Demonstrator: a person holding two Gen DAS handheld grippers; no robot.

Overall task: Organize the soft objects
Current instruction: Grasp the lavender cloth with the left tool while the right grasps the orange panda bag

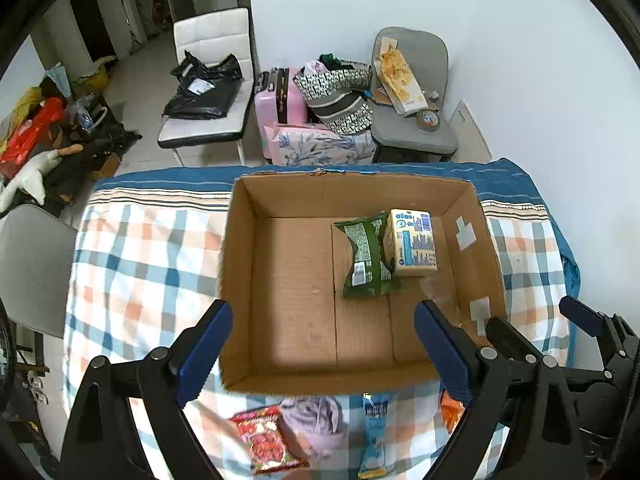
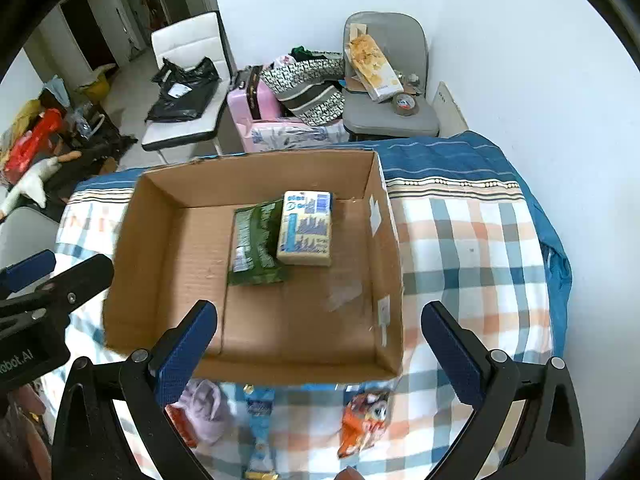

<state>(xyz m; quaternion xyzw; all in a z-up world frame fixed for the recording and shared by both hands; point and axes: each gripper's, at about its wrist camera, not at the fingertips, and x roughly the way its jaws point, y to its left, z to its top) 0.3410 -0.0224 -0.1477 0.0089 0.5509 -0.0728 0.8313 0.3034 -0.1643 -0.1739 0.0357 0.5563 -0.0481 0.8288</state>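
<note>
An open cardboard box stands on a checked cloth. Inside lie a green snack packet and a pale yellow pack beside it. In front of the box lie a lilac cloth bundle, a red packet, a light blue packet and an orange packet. My left gripper hangs open above the box's near edge, holding nothing. My right gripper is open too, above the near right corner, empty.
The checked cloth covers a table with a blue border. Behind stand a white chair with a black bag, a pink suitcase, a patterned bag and a grey chair. The right gripper shows at the left view's right edge.
</note>
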